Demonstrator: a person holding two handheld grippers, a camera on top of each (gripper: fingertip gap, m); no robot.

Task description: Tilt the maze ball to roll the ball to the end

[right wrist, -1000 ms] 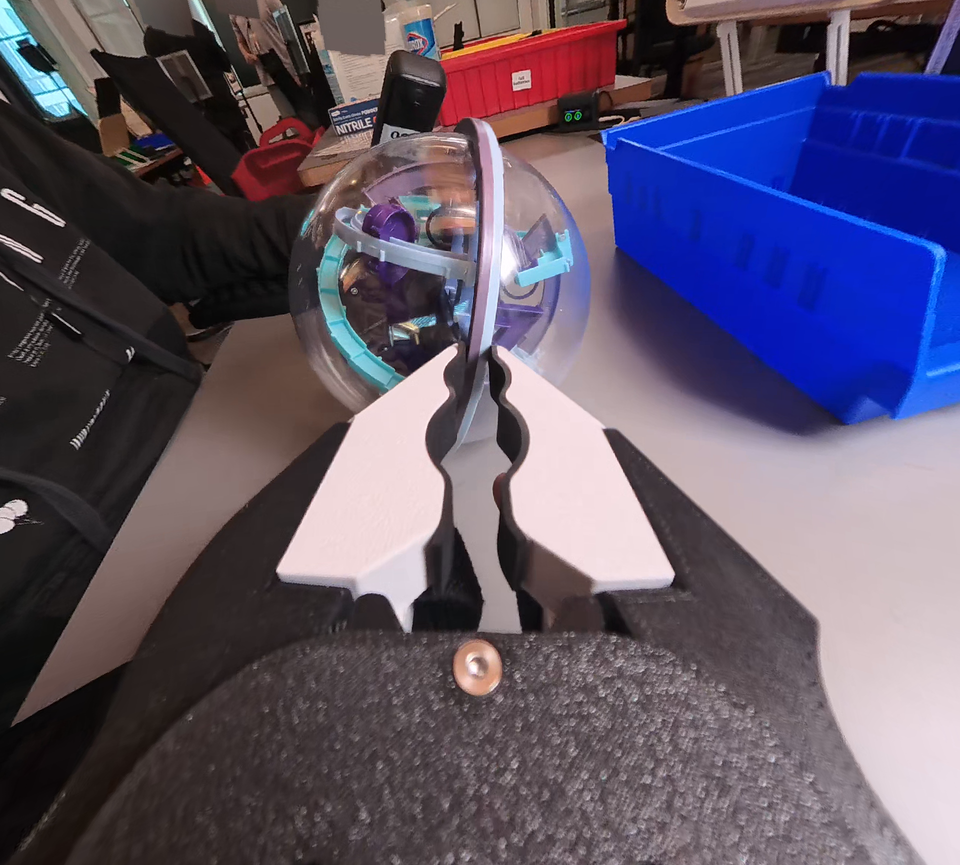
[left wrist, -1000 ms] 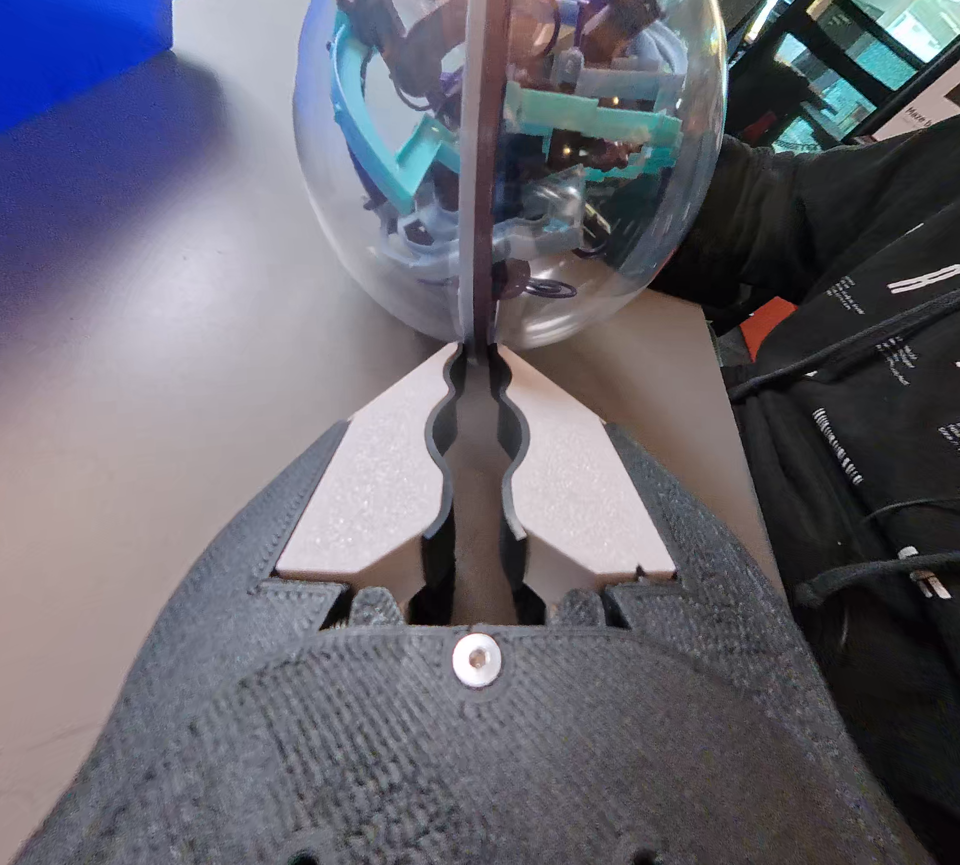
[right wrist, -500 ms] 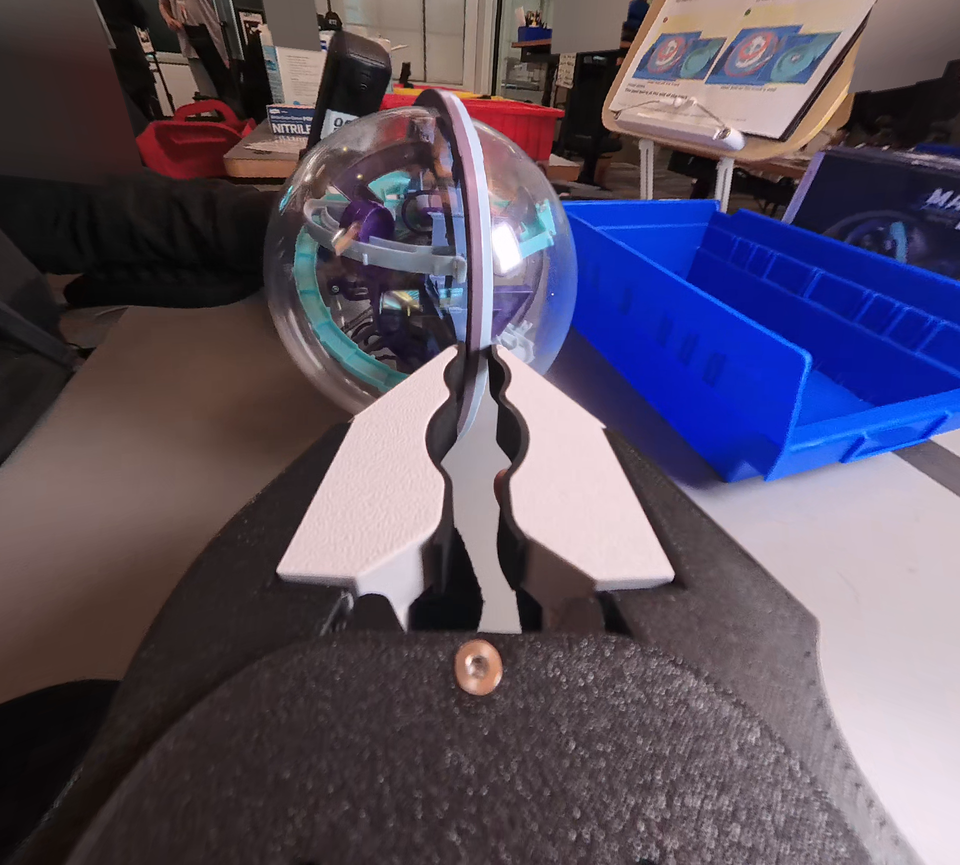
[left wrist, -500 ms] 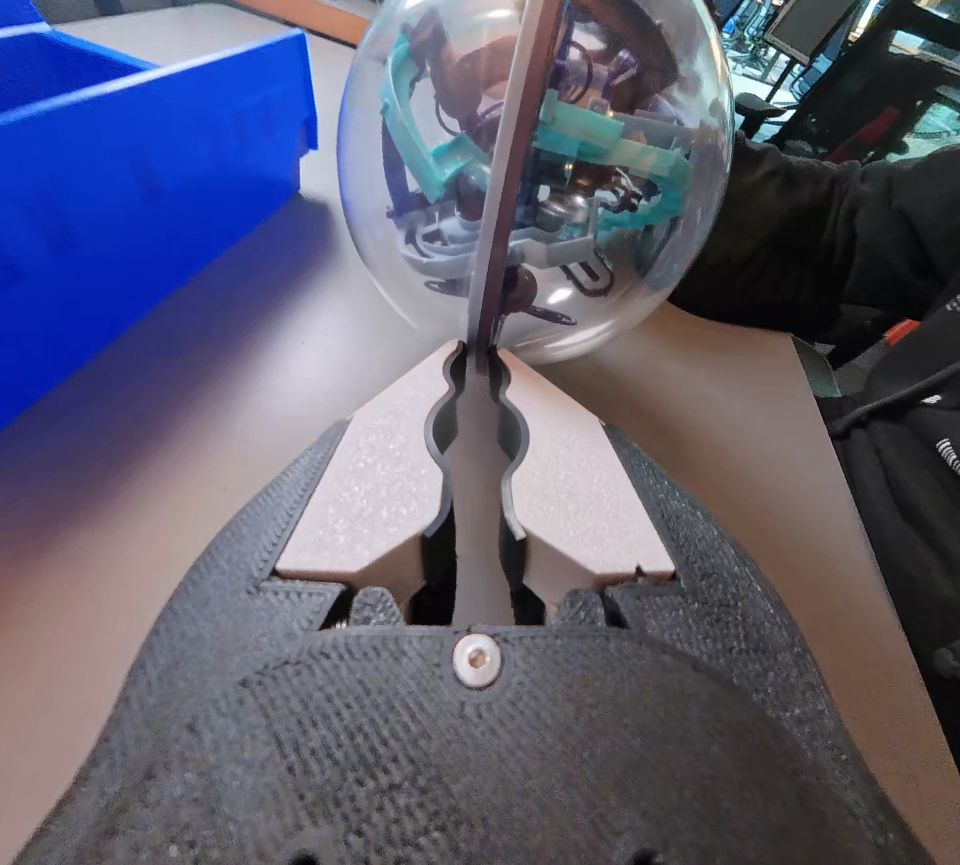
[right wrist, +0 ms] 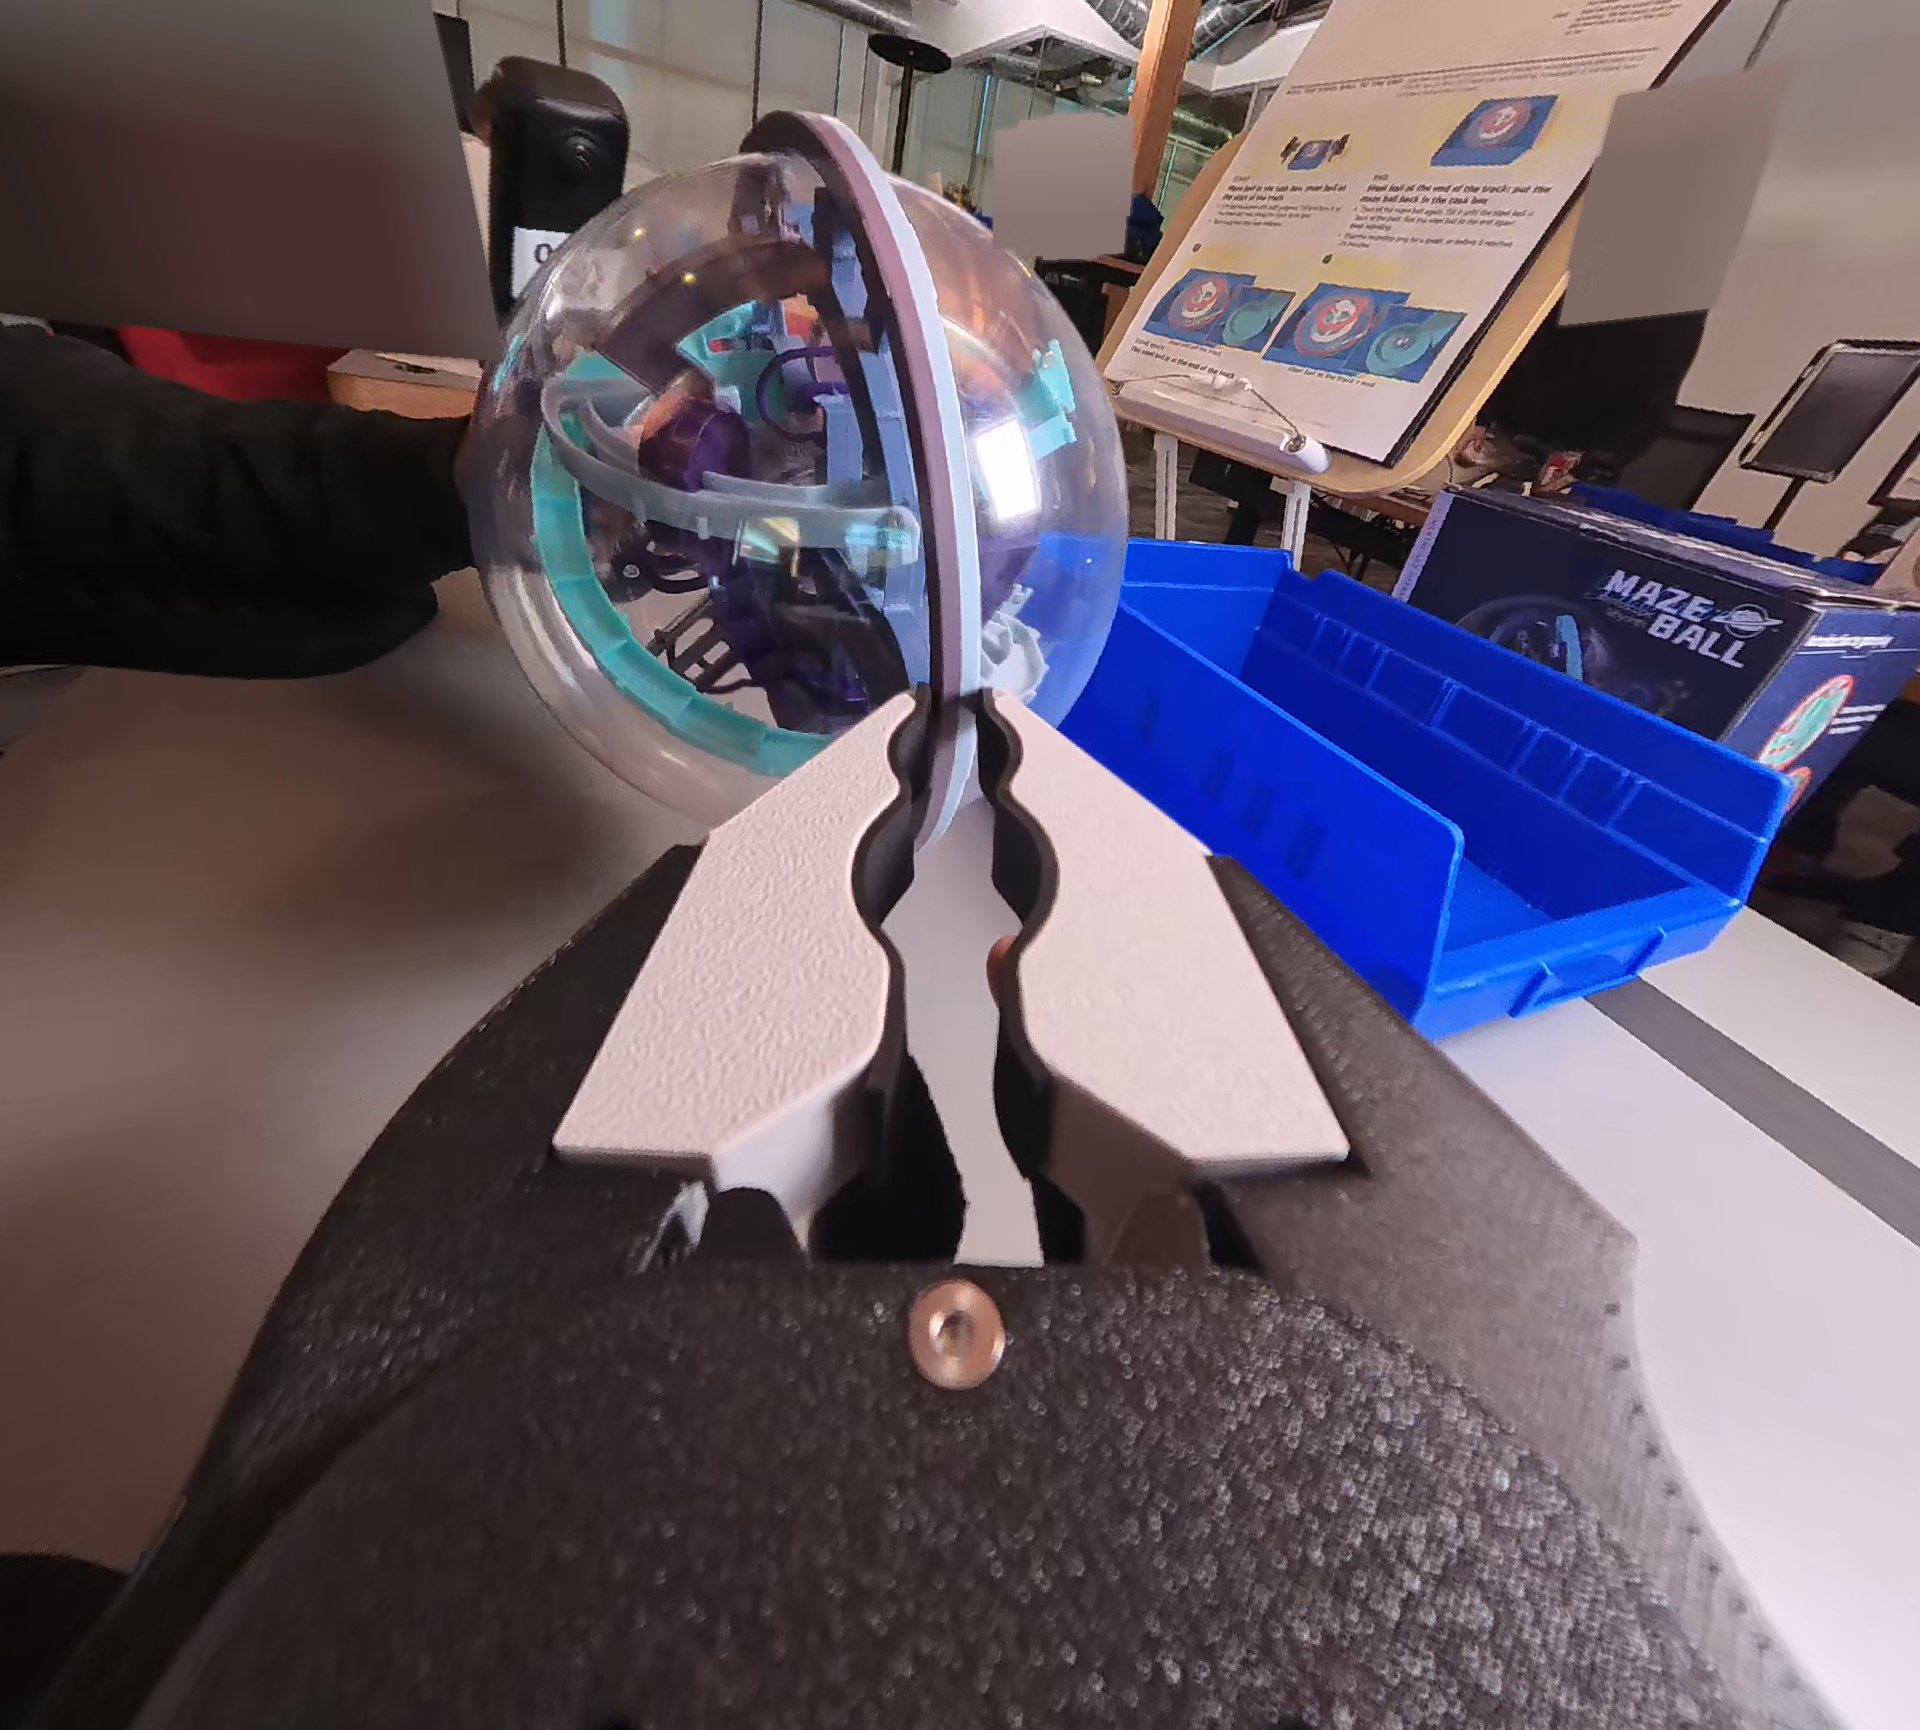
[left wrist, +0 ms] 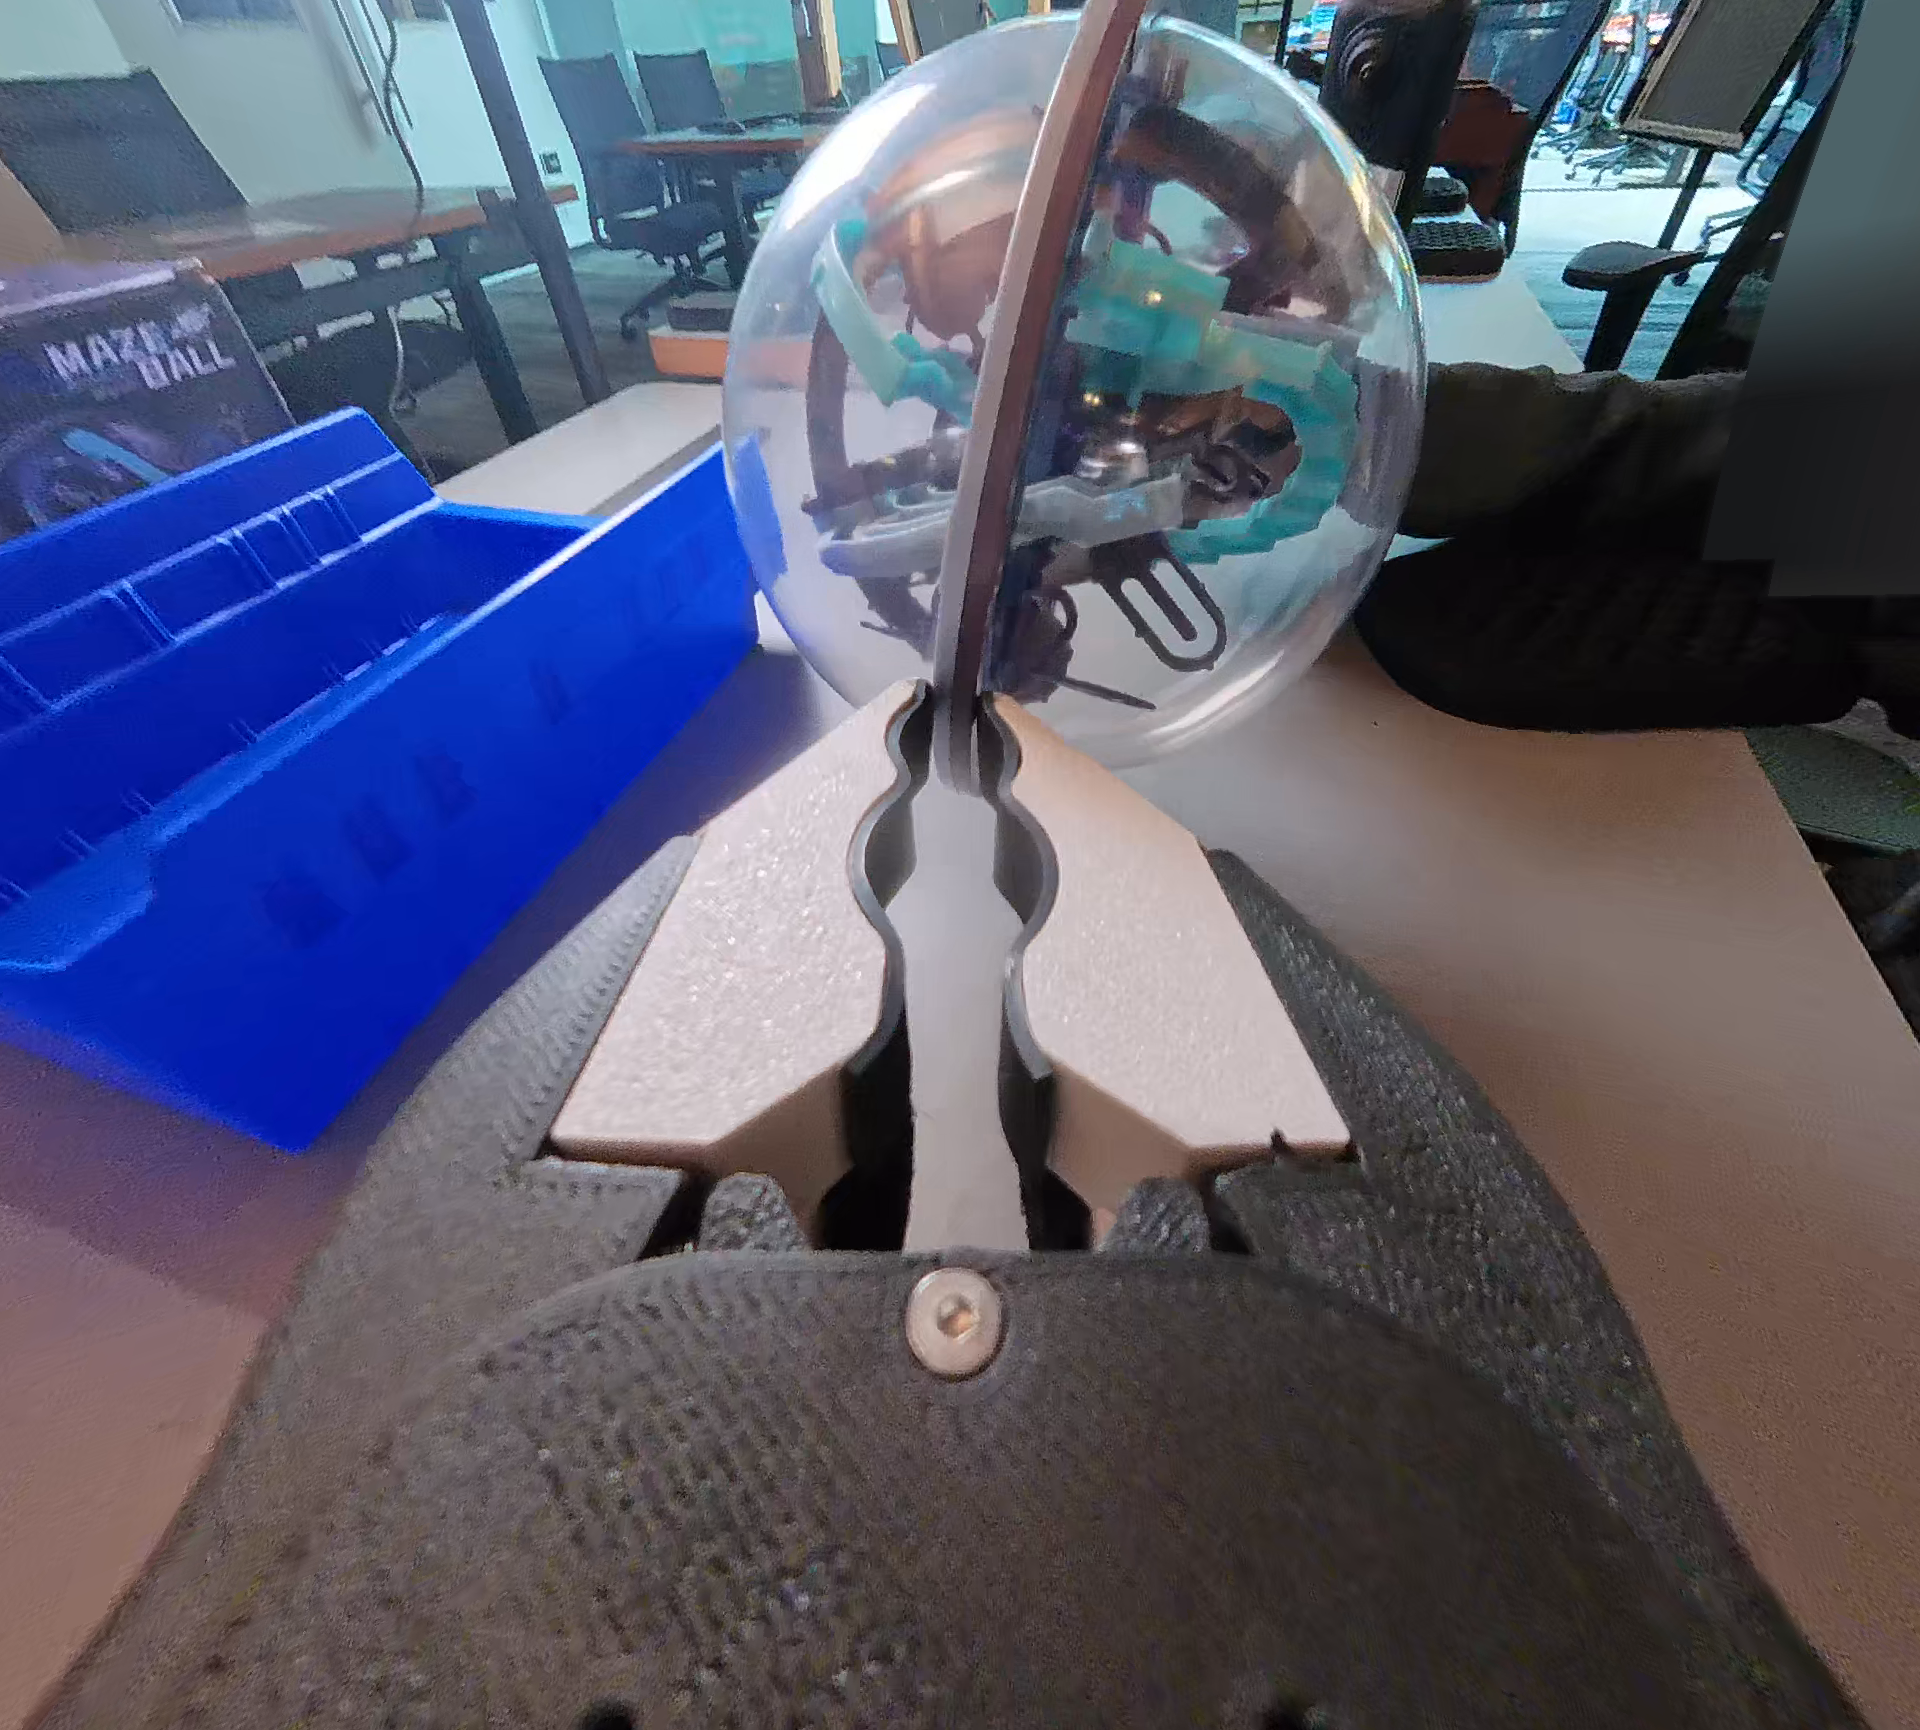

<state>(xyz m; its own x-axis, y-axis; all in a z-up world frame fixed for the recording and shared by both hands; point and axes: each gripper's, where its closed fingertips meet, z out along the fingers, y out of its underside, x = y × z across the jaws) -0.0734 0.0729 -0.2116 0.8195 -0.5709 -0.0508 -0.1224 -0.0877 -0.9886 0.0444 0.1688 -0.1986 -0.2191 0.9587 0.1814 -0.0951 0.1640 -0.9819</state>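
The maze ball [left wrist: 1195, 392] is a clear sphere with teal, grey and purple tracks inside and a flat grey ring [left wrist: 1029, 350] around its middle. My left gripper [left wrist: 951, 730] is shut on the ring's near edge. In the right wrist view the maze ball [right wrist: 727, 485] is seen from the opposite side, and my right gripper [right wrist: 948, 719] is shut on its ring [right wrist: 935, 454] there. The sphere hangs between both grippers above the table, with the ring leaning. A small shiny spot [left wrist: 1107, 459] sits on a grey track; I cannot tell whether it is the ball.
A blue bin [left wrist: 312, 693] stands on the table beside the ball, also in the right wrist view [right wrist: 1403, 776]. The maze ball's box [right wrist: 1662, 641] lies behind it. An instruction board [right wrist: 1455, 174] stands farther back. A person's dark sleeve [left wrist: 1610, 537] lies past the ball.
Both grippers have stayed shut on the ring while turning the maze ball. Both views have swung upward, showing more of the room, and the ring leans further.
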